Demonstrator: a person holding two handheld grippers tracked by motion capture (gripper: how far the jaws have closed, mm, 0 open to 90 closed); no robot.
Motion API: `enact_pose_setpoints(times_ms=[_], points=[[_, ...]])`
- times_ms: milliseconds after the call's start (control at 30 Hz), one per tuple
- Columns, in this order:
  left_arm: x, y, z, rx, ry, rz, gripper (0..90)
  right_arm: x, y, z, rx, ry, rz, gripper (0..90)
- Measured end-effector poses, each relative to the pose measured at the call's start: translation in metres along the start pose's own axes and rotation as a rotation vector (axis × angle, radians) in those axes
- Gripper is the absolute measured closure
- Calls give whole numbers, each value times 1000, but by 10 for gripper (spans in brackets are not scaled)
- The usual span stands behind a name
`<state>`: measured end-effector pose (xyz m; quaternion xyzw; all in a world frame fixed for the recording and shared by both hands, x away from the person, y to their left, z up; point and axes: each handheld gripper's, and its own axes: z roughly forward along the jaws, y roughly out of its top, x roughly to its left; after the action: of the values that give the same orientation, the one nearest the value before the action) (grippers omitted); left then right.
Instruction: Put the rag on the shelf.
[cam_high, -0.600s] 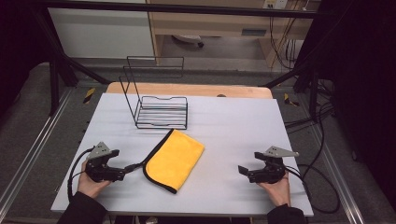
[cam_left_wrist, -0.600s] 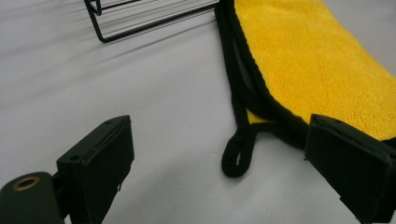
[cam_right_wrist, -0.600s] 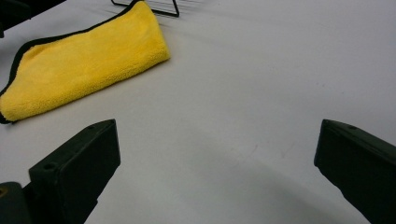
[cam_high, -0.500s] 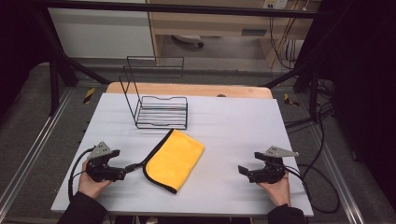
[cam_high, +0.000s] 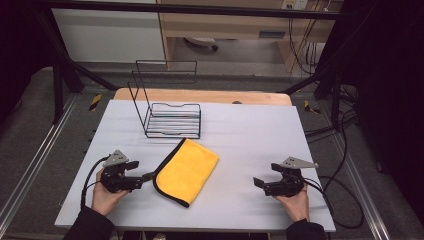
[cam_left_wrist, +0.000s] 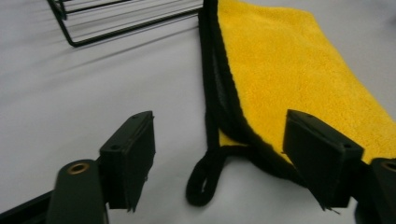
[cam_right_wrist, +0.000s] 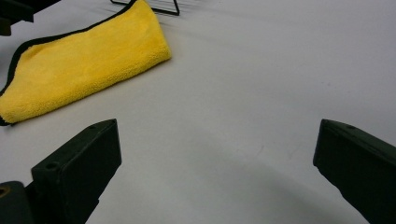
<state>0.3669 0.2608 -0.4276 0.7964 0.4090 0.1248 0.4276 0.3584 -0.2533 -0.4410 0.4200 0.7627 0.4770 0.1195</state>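
A folded yellow cloth with black edging lies on the white table, front and left of centre. My left gripper is open and sits low at the cloth's near left corner. In the left gripper view its jaws stand either side of the cloth corner, and the black hanging loop lies between them; the pads are off the fabric. My right gripper rests open at the front right, with bare table between its jaws. The cloth lies well away from it.
A black wire rack with a tall back frame stands behind the cloth, toward the table's far left. A wooden board runs along the far edge. Cables trail from both grippers off the front corners.
My left gripper has slid a little to the right, closer to the cloth's corner. The right gripper and the cloth have not moved.
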Motion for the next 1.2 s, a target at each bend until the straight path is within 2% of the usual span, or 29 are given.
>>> enact_pose_setpoints(times_ms=[33, 233, 400, 433, 500, 533, 567, 600, 667, 733, 767, 800, 833, 867, 933, 1000, 1033, 1067, 1133, 1200], points=[[-1, 1, 3, 9, -5, 0, 325, 3, 1, 2, 7, -2, -3, 16], [-9, 6, 25, 72, -19, 5, 418, 13, 4, 8, 19, 10, -8, 28], [-11, 7, 36, 114, 10, 21, 484, 25, 8, 13, 12, 34, -12, 49], [-11, 7, 39, 125, 9, 20, 503, 33, 10, 17, 13, 39, -31, 57], [-11, 7, 42, 130, 4, 6, 511, 41, 12, 21, 16, 42, -41, 66], [-10, 7, 43, 130, 3, -1, 511, 41, 12, 21, 16, 42, -41, 66], [-9, 7, 43, 128, 3, -5, 527, 49, 15, 25, 17, 49, -52, 76], [-9, 7, 44, 129, 1, -11, 527, 49, 15, 25, 17, 49, -52, 76], [-8, 7, 46, 131, -1, -18, 544, 62, 18, 32, 28, 66, -66, 97], [-8, 8, 47, 136, 2, -20, 551, 72, 19, 37, 37, 72, -79, 115], [-9, 9, 47, 138, 4, -18, 551, 72, 19, 37, 37, 72, -79, 115], [-9, 9, 47, 140, 4, -13, 559, 82, 21, 43, 42, 77, -101, 137], [-9, 9, 47, 141, 5, -9, 559, 82, 21, 43, 42, 77, -101, 137], [-9, 9, 48, 144, 6, -12, 563, 91, 22, 49, 54, 84, -109, 150], [-10, 9, 48, 146, 8, -11, 564, 96, 22, 52, 60, 92, -117, 160], [-11, 10, 48, 153, 17, -5, 573, 109, 23, 63, 82, 100, -126, 186], [-12, 11, 49, 157, 20, -7, 573, 109, 23, 63, 82, 100, -126, 186], [-13, 12, 49, 164, 25, -8, 584, 117, 23, 70, 97, 110, -140, 212], [-14, 13, 49, 176, 28, -12, 592, 122, 22, 73, 105, 116, -139, 224], [-14, 14, 50, 184, 13, -24, 645, 133, 21, 82, 113, 142, -143, 295]])
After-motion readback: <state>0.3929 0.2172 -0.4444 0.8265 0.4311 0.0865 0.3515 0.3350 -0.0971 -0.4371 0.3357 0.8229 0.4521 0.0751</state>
